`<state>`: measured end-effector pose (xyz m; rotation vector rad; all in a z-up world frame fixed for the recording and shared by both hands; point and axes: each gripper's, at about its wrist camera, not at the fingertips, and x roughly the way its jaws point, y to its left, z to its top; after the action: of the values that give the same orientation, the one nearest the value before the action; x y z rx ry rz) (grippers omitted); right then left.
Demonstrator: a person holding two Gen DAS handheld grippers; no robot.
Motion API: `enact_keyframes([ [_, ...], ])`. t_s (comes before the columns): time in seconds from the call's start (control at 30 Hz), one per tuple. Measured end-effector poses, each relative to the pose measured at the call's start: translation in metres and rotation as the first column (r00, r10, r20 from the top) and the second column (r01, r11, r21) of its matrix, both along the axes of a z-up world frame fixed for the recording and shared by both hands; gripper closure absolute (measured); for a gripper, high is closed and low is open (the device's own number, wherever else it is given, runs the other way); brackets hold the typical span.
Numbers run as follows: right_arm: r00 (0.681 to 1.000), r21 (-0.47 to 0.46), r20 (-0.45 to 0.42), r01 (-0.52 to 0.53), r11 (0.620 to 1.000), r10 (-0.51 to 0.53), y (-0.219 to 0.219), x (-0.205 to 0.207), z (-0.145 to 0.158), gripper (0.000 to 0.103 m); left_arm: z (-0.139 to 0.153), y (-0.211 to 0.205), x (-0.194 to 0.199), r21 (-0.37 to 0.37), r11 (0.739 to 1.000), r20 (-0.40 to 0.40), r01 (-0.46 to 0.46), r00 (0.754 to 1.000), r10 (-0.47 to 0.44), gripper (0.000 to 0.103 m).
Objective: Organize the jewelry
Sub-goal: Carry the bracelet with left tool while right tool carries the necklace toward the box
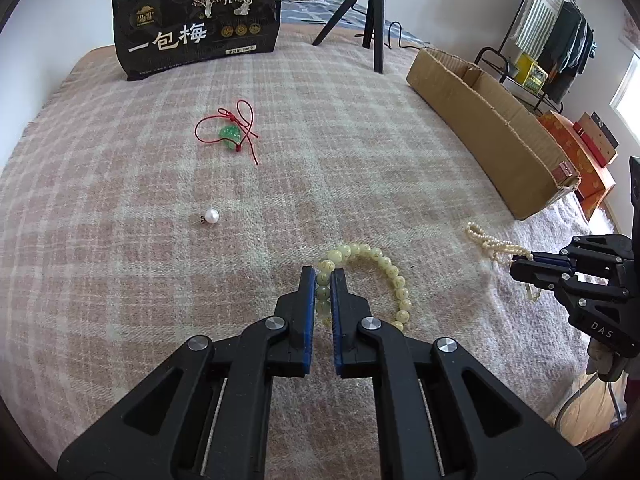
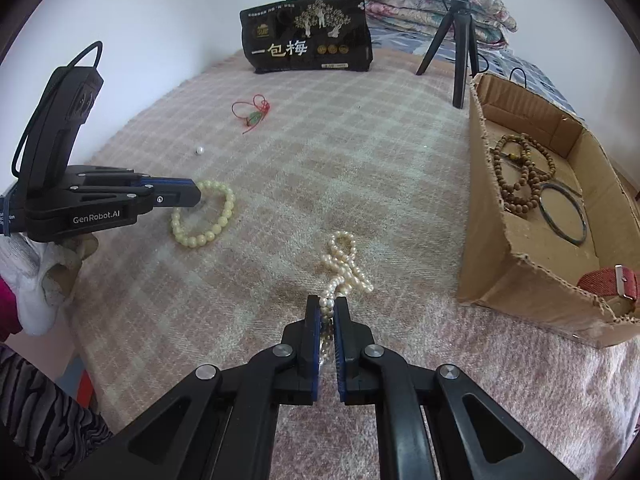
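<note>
My left gripper (image 1: 323, 274) is shut on a pale yellow bead bracelet (image 1: 384, 262) that lies on the plaid blanket; it also shows in the right wrist view (image 2: 224, 216). My right gripper (image 2: 327, 303) is shut on a small-pearl necklace (image 2: 344, 260), whose far end lies bunched on the blanket; the necklace also shows in the left wrist view (image 1: 490, 242). A loose pearl (image 1: 211, 214) and a green pendant on a red cord (image 1: 230, 134) lie farther back. A cardboard box (image 2: 492, 264) on the right holds brown prayer beads (image 2: 520, 172), a dark bangle (image 2: 562, 214) and a red strap (image 2: 608, 282).
A black snack bag (image 1: 196, 28) stands at the back of the bed. A black tripod (image 1: 374, 20) stands behind the box. Folded quilts (image 2: 424, 0) lie at the far end. The blanket's edge drops off at the near right (image 1: 576, 336).
</note>
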<state>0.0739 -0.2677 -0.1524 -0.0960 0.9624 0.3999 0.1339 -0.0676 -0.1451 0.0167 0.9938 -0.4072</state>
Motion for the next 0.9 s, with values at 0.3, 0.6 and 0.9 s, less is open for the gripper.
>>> enact_keyframes([
  [0.3, 0.997, 0.036, 0.064, 0.034, 0.999, -0.036, -0.011, -0.011, 0.028, 0.100, 0.019, 0.003, -0.009, -0.020, 1.000, 0.033, -0.005, 0.999, 0.006, 0.098],
  [0.6, 0.991, 0.052, 0.128, 0.042, 0.998, -0.048, -0.016, -0.023, 0.057, 0.100, 0.044, 0.004, -0.016, -0.055, 0.998, 0.071, 0.003, 0.997, 0.001, 0.098],
  [0.9, 0.980, 0.075, 0.184, 0.068, 0.995, -0.081, -0.028, -0.032, 0.084, 0.100, 0.067, 0.002, -0.022, -0.072, 0.997, 0.108, 0.011, 0.994, -0.003, 0.098],
])
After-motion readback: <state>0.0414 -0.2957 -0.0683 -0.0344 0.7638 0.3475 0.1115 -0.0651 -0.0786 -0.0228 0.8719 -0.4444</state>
